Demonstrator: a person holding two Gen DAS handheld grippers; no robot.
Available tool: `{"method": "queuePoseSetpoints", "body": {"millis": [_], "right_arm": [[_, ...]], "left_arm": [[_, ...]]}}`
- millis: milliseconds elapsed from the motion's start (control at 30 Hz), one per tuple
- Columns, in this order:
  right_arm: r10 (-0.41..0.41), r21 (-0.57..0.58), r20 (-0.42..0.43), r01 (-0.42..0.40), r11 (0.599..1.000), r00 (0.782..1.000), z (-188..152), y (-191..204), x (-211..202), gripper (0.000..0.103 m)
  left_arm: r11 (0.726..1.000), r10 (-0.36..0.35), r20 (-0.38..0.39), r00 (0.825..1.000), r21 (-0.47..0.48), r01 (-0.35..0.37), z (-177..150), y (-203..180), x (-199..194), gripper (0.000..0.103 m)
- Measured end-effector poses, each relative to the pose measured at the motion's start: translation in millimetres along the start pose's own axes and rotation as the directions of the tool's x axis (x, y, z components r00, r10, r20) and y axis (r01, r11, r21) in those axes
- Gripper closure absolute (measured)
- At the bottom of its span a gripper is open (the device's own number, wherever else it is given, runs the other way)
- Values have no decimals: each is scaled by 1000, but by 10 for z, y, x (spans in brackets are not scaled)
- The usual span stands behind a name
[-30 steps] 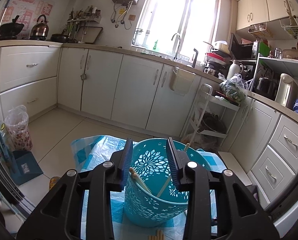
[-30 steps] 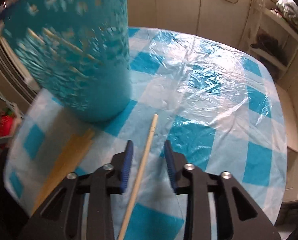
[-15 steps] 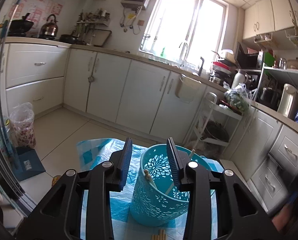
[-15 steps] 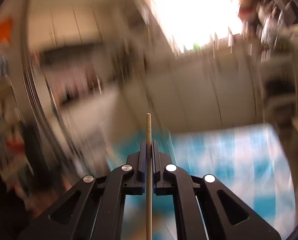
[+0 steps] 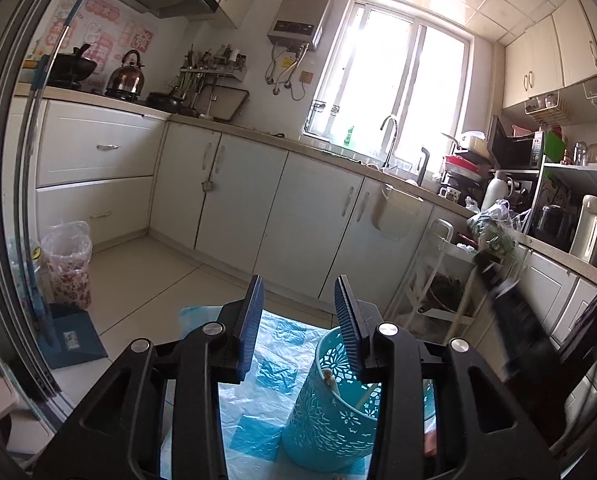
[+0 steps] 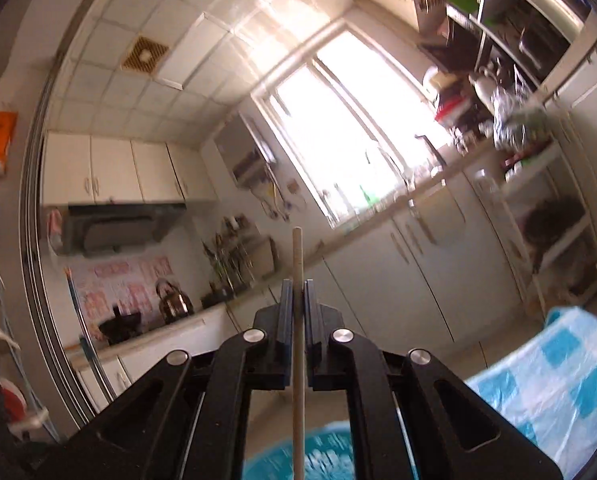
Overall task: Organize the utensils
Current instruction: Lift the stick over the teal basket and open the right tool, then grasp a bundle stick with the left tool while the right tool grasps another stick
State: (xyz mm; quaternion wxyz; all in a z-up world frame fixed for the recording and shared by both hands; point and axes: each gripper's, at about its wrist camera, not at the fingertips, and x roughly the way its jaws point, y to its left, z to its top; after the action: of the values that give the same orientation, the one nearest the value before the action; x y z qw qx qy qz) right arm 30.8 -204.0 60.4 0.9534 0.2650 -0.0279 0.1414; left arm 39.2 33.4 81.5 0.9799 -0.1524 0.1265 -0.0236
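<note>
The right gripper (image 6: 297, 296) pinches a wooden chopstick (image 6: 298, 344) above the teal basket (image 6: 322, 456), while the left gripper (image 5: 298, 320), jaws parted and empty, hovers over that basket's near rim; next, lowering the chopstick in.

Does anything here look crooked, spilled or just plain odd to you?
Nothing looks spilled or broken. The teal basket stands upright on the checked table cover with a few sticks leaning inside. The one curious sight: the right gripper is shut on a single chopstick that points up toward the kitchen wall rather than down at the basket.
</note>
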Motion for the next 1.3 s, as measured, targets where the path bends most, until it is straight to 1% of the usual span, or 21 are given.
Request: {"method": "queuePoseSetpoints", "body": {"millis": [67,167,233,367,433,533,700,767,833,867,900,933,967,1000,1033,1100,1133,1167,1200,1267,1300], "right_arm": [[-1,-22,-43,0,1000,999,-81,-9,10,97],[4,-62,-120,-11,998,993,-157,47,-144,95],[-8,-95,-156,-7,995,988,-211,-3,-220,86],[-33,-91,-207,14,996,978,-180,-32,-464,80],[-44,-103,-240,19,995,970,-151,15,-618,72],[-66,-125,-296,31,992,953,-163,65,-814,65],[-147,-195,-450,63,979,881,-379,135,-1039,61],[-197,-252,-530,68,965,825,-557,151,-1067,61],[-237,-271,-581,89,958,779,-712,114,-1045,61],[-253,-270,-620,100,958,743,-794,80,-996,61],[-261,-272,-635,106,957,727,-839,59,-973,66],[-280,-283,-651,117,952,705,-904,41,-942,71],[-296,-293,-673,123,948,678,-975,27,-905,73],[-300,-296,-688,122,947,661,-1029,18,-884,76],[-309,-304,-698,123,945,646,-1086,15,-858,80],[-325,-320,-714,123,939,621,-1169,3,-814,83],[-326,-320,-718,124,939,616,-1197,6,-798,87],[-328,-320,-724,126,939,607,-1231,-6,-783,87],[-337,-329,-732,125,936,592,-1276,-14,-758,88],[-331,-323,-744,122,939,580,-1319,-21,-740,89],[-324,-315,-749,121,941,578,-1337,-29,-733,89]], "left_arm": [[1000,-2,-9,1000,8,2,-21,-8,6,68],[1000,-5,-27,1000,17,6,-56,-18,9,68],[1000,-9,-39,999,26,10,-80,-38,0,68],[999,-20,-58,998,42,23,-137,-93,-60,67],[999,-23,-62,998,48,26,-161,-111,-100,65],[998,-33,-74,997,56,37,-191,-137,-177,63],[996,-43,-98,994,75,51,-245,-151,-276,62],[995,-44,-109,993,84,53,-280,-139,-310,61],[994,-39,-133,990,94,52,-341,-116,-331,61],[994,-37,-143,989,98,51,-369,-104,-335,61],[993,-33,-158,987,103,50,-402,-81,-335,60],[993,-29,-177,984,105,48,-429,-58,-327,60],[993,-21,-213,977,105,45,-484,-9,-310,58],[994,-15,-240,971,105,42,-526,36,-287,57],[994,-5,-274,962,104,35,-580,92,-256,57],[994,10,-327,945,104,26,-676,178,-200,56],[994,17,-369,929,108,25,-746,223,-160,56],[993,22,-390,921,112,24,-796,252,-142,56],[993,28,-414,910,120,24,-855,271,-120,56],[990,31,-463,886,138,37,-968,267,-61,55],[989,32,-475,879,144,42,-1005,263,-34,55]]}}
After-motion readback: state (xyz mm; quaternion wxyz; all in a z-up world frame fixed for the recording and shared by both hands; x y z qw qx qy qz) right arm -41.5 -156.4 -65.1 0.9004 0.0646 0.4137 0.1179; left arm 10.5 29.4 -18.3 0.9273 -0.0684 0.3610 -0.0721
